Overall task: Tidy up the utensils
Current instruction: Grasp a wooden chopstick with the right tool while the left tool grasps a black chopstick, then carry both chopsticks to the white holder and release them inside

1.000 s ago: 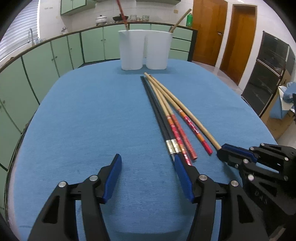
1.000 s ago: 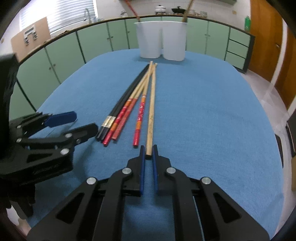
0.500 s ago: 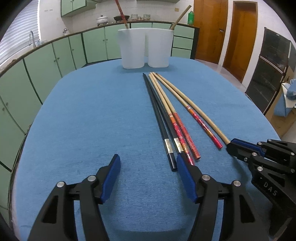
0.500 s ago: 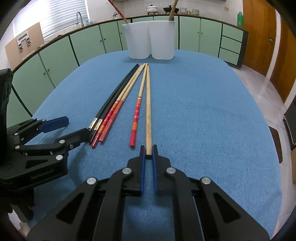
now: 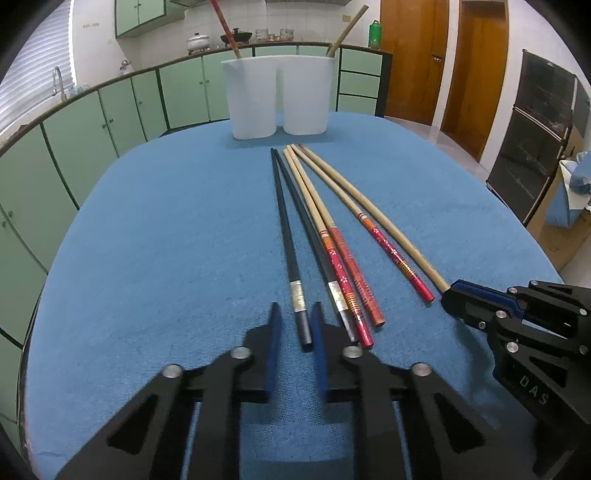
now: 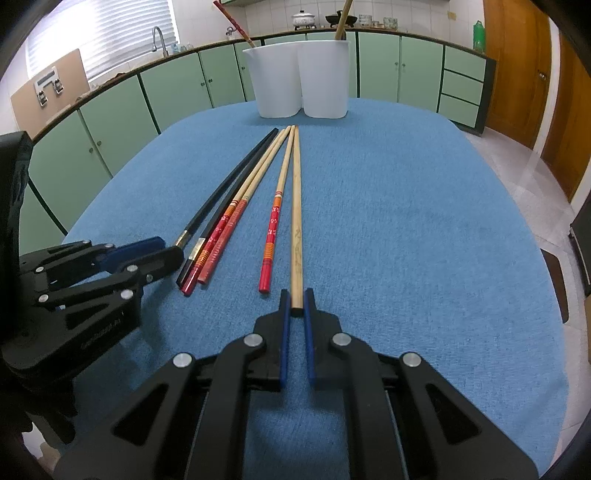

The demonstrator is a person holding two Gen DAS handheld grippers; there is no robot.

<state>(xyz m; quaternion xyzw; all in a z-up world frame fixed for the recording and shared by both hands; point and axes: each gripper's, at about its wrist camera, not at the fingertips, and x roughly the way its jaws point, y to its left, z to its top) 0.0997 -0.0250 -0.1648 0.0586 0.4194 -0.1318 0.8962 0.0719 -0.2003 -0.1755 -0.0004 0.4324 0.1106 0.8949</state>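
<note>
Several chopsticks lie fanned on the blue tablecloth (image 5: pixel 166 240): two black, three red-handled, one plain bamboo. My left gripper (image 5: pixel 295 321) straddles the near end of the leftmost black chopstick (image 5: pixel 286 236). Its jaws are closing, and slim gaps still show beside the stick. From the right wrist view the left gripper (image 6: pixel 162 249) sits at that black chopstick (image 6: pixel 221 192). My right gripper (image 6: pixel 296 302) is shut on the near end of the plain bamboo chopstick (image 6: pixel 296 206). It appears at lower right as the right gripper (image 5: pixel 454 291) in the left wrist view.
A white two-compartment holder (image 5: pixel 277 99) stands at the table's far end, with a red chopstick (image 5: pixel 225 26) in its left cup and a bamboo one (image 5: pixel 347 29) in its right. Green cabinets (image 5: pixel 110 110) curve behind. Wooden doors (image 5: pixel 413 55) stand at the right.
The left gripper's fingers swung in from wide apart to close around the end of the leftmost black chopstick. The right gripper kept its grip on the bamboo chopstick without moving.
</note>
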